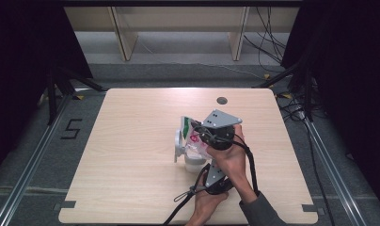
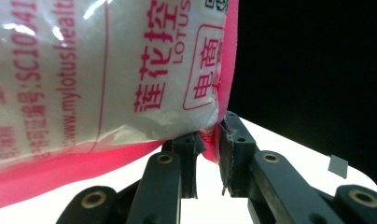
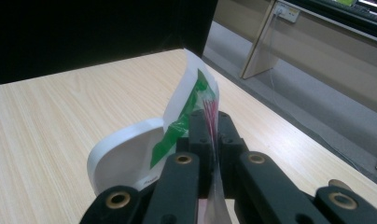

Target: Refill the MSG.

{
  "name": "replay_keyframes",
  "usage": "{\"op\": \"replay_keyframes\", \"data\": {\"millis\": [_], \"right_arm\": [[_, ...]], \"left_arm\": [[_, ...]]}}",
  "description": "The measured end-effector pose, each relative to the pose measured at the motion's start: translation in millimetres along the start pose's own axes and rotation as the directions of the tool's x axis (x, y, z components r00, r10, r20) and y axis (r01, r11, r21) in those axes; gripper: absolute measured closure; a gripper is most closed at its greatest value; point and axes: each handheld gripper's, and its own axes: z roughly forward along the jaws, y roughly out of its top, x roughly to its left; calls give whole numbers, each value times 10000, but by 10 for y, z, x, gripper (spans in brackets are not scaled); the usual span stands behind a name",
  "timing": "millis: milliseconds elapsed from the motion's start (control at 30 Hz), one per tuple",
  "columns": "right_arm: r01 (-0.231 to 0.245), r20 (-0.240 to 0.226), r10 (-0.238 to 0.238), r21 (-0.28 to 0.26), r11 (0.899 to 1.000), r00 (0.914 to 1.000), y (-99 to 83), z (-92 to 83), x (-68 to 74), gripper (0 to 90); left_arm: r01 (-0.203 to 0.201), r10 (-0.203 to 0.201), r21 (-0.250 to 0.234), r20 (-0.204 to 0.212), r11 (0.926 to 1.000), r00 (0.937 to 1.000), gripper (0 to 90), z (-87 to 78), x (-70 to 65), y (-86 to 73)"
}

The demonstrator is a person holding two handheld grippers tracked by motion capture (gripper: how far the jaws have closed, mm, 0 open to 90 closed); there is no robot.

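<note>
Two hand-held grippers are working on one plastic bag of white powder above a light wooden table, just on the person's side of the round grommet hole near the table's far edge. In the high view the right gripper, topped by its grey three-cornered plate, is sitting over the bag, while the left gripper is coming in from below it, nearer the person. Both hands are crowding together at that spot.

Seen along its own jaws, the right gripper is pressing its jaws together on the bag's thin upper edge, where green and pink print is showing. The left gripper is pinching the bag's pink bottom corner, its jaws standing slightly apart with the crumpled plastic caught between them.

A white cup is standing on the table directly beneath the bag, on the person's side of the grommet hole. In the right gripper view its rim is lying just behind the bag's hanging edge; whether bag and cup are touching cannot be told.
</note>
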Motion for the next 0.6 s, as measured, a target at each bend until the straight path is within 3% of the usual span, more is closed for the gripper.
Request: {"op": "replay_keyframes", "data": {"millis": [67,133,333,367,433,500,600], "right_arm": [[-69,-133,69,63,10000,9999,4,-5,3,888],[2,13,-2,-86,10000,10000,8,-7,-1,888],[2,-9,-2,-68,10000,10000,7,-6,-2,887],[13,-5,-13,-66,10000,10000,7,-9,-4,887],[-18,-2,18,-65,10000,10000,9,-11,3,887],[68,3,-68,-45,10000,10000,7,-4,0,887],[-107,-175,109,83,9999,9998,4,-10,0,886]], "left_arm": [[-115,117,162,-148,9998,9998,778,-15,-4,6],[-37,37,-104,-28,9999,10000,778,1,-4,3],[26,-26,-77,-20,10000,10000,777,2,-10,4],[-95,96,133,-103,9999,9999,778,-13,-6,11],[-11,12,-150,8,9999,10000,777,6,-8,1],[-64,65,109,-106,9999,9999,778,-7,-8,7],[-70,70,104,-96,9999,9999,777,-9,-12,6]]}}
